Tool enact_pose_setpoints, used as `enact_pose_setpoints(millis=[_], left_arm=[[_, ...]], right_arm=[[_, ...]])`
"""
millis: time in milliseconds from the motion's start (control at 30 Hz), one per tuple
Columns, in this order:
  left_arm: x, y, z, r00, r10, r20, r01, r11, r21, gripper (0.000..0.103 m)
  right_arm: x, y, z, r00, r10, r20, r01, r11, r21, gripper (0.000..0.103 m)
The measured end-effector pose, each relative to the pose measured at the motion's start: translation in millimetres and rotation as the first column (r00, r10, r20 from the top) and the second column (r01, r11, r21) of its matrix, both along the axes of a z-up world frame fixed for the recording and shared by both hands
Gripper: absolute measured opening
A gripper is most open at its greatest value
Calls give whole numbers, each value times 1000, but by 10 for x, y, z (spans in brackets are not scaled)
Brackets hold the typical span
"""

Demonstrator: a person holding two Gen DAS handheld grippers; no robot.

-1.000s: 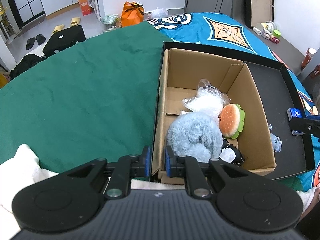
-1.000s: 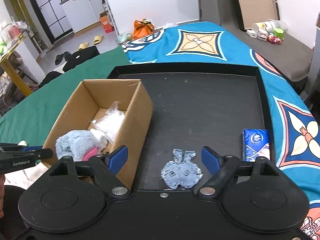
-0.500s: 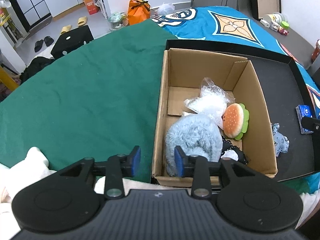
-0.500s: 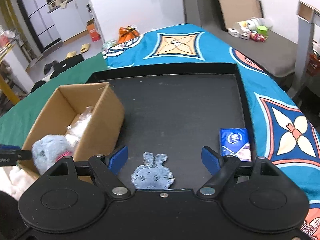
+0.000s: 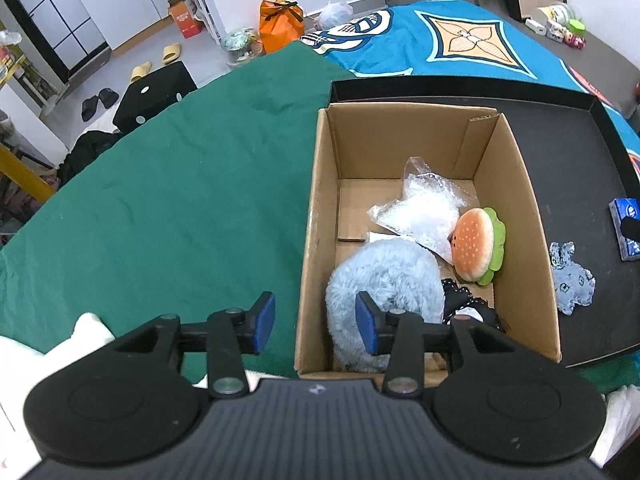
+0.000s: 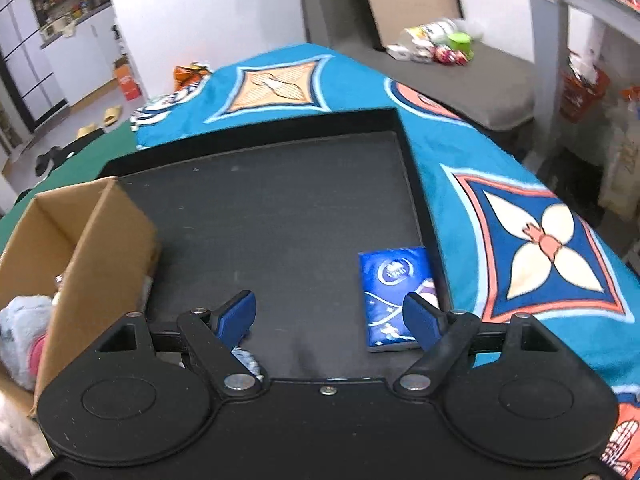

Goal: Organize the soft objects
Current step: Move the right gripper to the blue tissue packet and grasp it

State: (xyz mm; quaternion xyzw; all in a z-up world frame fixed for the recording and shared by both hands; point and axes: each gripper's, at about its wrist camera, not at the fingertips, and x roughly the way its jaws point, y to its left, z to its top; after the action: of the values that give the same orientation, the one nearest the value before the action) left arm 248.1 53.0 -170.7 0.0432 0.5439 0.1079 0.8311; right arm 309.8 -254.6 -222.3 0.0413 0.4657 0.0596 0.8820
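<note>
opening left gripper point(image 5: 315, 322), right gripper point(image 6: 330, 316) lower

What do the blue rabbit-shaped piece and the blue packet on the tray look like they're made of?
Rabbit-shaped piece: soft nubby fabric, probably terry or plush, matte; it lies flat and limp with fuzzy edges. Blue packet: glossy printed plastic film, judging by its sheen and slightly puffy shape; probably a tissue pack. Both lie on the black tray.

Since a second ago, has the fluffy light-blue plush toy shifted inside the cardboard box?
Cannot tell of any real shift. The fluffy light-blue plush toy lies in the same near corner of the cardboard box, beside the burger plush; only the camera moved.
</note>
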Motion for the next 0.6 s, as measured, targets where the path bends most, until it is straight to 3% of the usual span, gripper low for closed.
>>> enact_pose_setpoints(millis=[300,600], left_arm=[[170,-49,-29,1000,6,-26,-4,999,51,43],[307,-78,-45,999,7,-39,-4,997,82,43]], right_arm=[[84,34,-187,1000,8,-6,-8,996,-86,77],[202,-72,-339,998,-44,-35,40,993,-108,72]])
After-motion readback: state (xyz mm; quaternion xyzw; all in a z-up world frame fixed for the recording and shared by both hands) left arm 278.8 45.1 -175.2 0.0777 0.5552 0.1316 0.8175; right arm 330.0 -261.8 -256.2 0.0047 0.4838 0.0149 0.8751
